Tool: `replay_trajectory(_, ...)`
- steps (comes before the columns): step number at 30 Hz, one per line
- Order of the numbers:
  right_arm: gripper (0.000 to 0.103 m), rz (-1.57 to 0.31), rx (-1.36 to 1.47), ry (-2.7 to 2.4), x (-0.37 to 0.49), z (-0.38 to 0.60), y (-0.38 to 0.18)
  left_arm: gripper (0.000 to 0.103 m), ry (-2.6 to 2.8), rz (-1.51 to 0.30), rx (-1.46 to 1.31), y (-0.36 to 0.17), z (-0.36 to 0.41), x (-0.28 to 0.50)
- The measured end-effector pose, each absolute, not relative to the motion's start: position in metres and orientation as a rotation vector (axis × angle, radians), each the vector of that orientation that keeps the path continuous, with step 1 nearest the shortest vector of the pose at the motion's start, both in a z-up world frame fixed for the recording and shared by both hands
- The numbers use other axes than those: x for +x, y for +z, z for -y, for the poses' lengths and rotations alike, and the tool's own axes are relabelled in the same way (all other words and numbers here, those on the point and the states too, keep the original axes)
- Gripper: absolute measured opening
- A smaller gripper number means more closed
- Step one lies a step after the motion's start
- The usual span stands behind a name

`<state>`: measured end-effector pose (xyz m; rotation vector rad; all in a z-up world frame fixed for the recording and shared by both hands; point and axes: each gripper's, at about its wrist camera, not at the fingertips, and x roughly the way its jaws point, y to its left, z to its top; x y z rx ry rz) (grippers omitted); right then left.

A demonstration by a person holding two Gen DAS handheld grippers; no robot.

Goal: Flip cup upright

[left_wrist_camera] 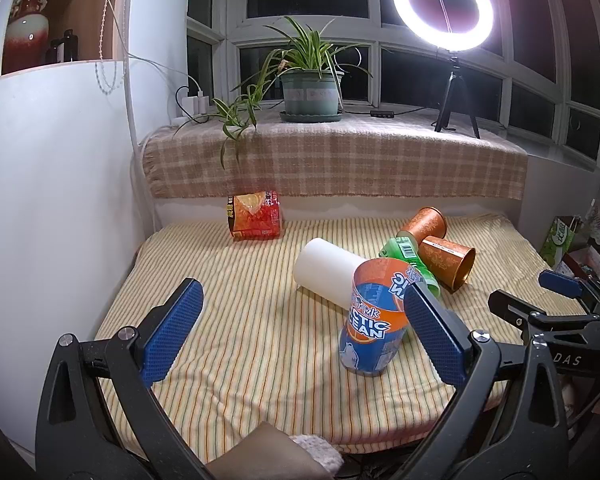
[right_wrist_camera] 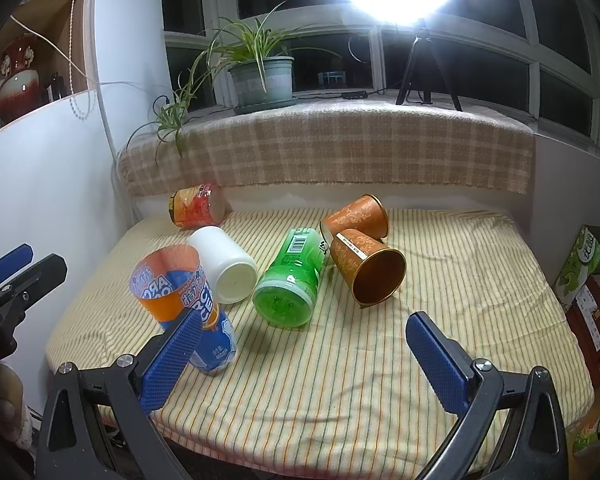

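A blue-and-orange "Arctic Ocean" cup (left_wrist_camera: 374,320) (right_wrist_camera: 188,300) stands mouth-up, leaning a little, near the table's front left. A white cup (left_wrist_camera: 326,270) (right_wrist_camera: 228,266), a green cup (left_wrist_camera: 414,262) (right_wrist_camera: 296,276) and two orange patterned cups (left_wrist_camera: 448,258) (right_wrist_camera: 366,264) lie on their sides on the striped cloth. A red-orange cup (left_wrist_camera: 256,216) (right_wrist_camera: 196,206) lies at the back. My left gripper (left_wrist_camera: 300,336) is open and empty, its right finger just in front of the blue cup. My right gripper (right_wrist_camera: 304,360) is open and empty, its left finger in front of the blue cup.
The striped cloth covers the table (left_wrist_camera: 236,320); a white wall (left_wrist_camera: 60,200) stands at the left. Behind is a checked-cloth sill with a potted plant (left_wrist_camera: 310,88) and a ring light on a tripod (left_wrist_camera: 444,4). Boxes (right_wrist_camera: 580,264) stand off the right edge.
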<state>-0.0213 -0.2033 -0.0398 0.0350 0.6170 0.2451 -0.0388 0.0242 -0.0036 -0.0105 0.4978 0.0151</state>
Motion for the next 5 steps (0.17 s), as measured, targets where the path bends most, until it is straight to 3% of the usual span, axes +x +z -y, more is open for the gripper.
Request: replay_trajectory(5, 0.103, -0.62, 0.035, 0.246, -0.021, 0.2027, -0.0406, 0.102, 0.03, -0.481, 0.001, -0.0035, -0.0276, -0.0405)
